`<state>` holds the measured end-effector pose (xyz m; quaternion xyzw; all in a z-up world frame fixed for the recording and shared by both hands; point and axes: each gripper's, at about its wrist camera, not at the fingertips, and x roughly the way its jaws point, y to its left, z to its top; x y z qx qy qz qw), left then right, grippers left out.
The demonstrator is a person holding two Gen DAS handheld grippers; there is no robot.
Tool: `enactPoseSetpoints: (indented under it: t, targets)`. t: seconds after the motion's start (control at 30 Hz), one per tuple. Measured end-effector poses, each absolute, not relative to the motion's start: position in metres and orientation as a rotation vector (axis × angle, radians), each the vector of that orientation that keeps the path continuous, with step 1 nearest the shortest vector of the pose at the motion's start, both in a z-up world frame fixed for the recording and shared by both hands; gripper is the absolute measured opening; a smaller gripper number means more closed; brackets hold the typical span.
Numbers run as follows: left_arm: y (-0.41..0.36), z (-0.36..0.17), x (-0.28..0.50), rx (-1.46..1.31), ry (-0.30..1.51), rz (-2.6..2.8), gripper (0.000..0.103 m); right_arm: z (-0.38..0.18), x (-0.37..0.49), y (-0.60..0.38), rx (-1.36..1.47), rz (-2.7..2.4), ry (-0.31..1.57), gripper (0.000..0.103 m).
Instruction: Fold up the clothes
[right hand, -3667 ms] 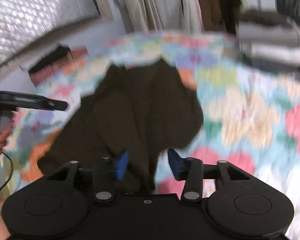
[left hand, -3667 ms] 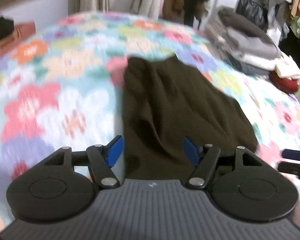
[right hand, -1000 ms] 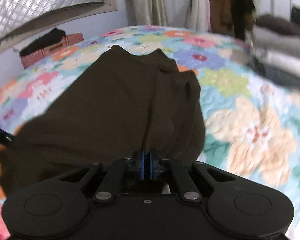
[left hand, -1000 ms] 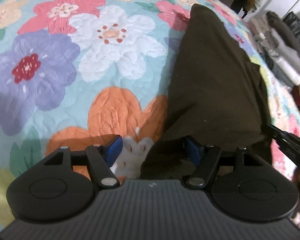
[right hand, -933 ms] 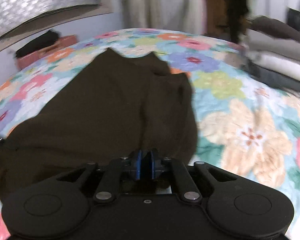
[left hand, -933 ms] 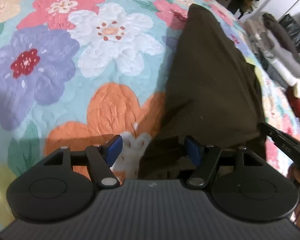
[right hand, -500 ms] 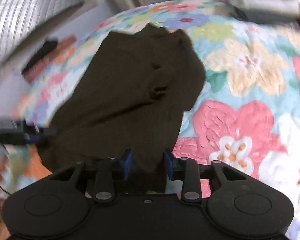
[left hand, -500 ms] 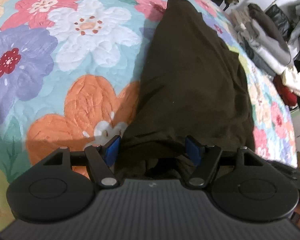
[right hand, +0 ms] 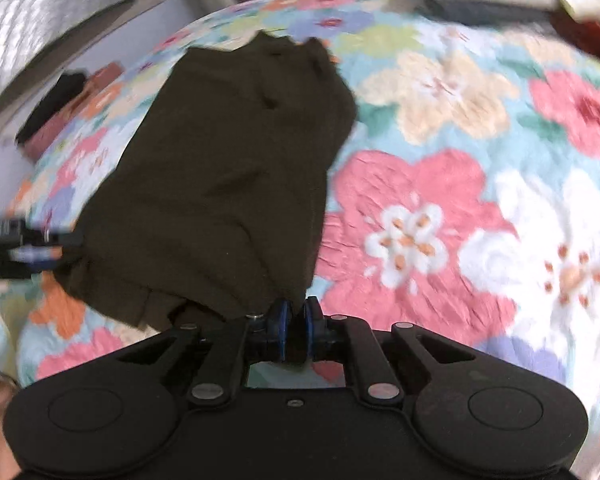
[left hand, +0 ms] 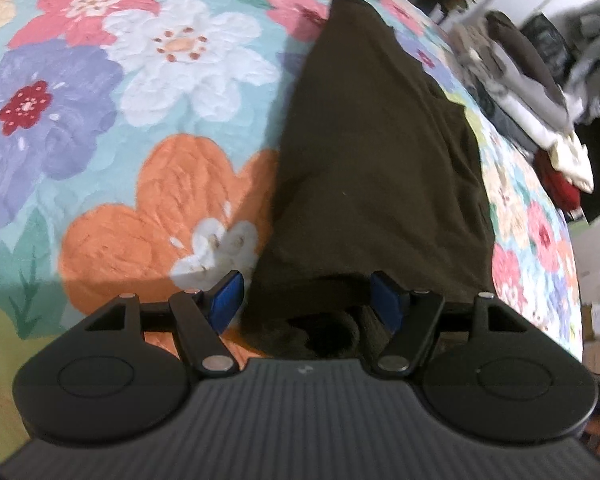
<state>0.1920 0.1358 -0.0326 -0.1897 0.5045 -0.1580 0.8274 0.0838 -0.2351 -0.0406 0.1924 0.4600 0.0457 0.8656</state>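
Note:
A dark brown garment lies lengthwise on a floral quilt, its near hem bunched toward me. My left gripper is open, its blue pads on either side of the near left corner of the garment. In the right wrist view the garment stretches away over the quilt. My right gripper is shut on the garment's near right corner. The left gripper shows blurred at that view's left edge, at the garment's other near corner.
A stack of folded grey and white clothes sits on the far right of the bed, with red and cream items beside it. A dark and reddish bundle lies by the wall at far left.
My right gripper opened briefly, then shut again on the near right corner. My left gripper stayed open and shifted right, so more of the hem lies between its pads.

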Motion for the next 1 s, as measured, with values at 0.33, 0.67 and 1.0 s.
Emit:
enactPoseSetpoints:
  t: [0.33, 0.67, 1.0]
  targets:
    - [0.145, -0.046, 0.188, -0.525, 1.095, -0.319, 0.083, -0.081, 0.067, -0.230, 1.070, 0.256, 0.974, 0.063]
    - [0.148, -0.037, 0.190, -0.658, 0.999, -0.421, 0.009, -0.108, 0.096, -0.202, 1.262, 0.137, 0.807, 0.078]
    - [0.164, -0.041, 0.196, -0.793, 0.931, -0.285, 0.054, -0.098, 0.120, -0.182, 1.117, 0.169, 0.834, 0.018]
